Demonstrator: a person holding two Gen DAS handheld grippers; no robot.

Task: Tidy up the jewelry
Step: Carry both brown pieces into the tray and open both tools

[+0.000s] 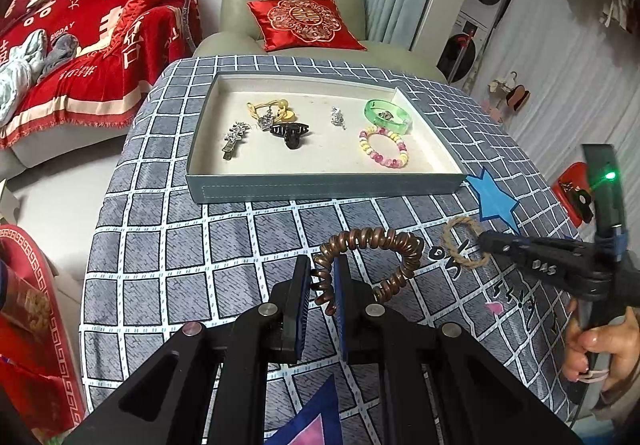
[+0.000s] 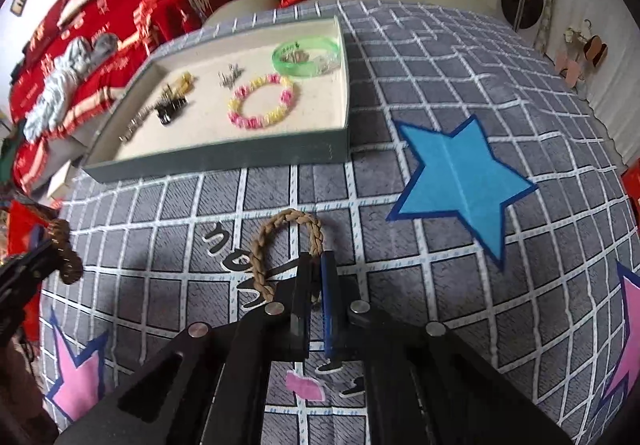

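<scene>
Left wrist view: your left claw (image 1: 324, 277) pinches the coil hair tie (image 1: 370, 265), right claw (image 2: 316, 273) clamps the braided loop (image 2: 286, 245) (both near front edge); tray (image 1: 320, 187) lies ahead toward the surface's far edge.

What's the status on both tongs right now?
Left tongs shut on brown spiral coil hair tie. Right tongs shut on tan braided rope bracelet. Nothing blocking grey jewelry tray.

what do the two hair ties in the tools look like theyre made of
Coil tie, in the left tool: likely plastic, glossy brown-copper, judging by its sheen and springy phone-cord spiral. Braided tie, in the right tool: seemingly woven cord or fabric, matte tan, with plaited strands visible.
</scene>
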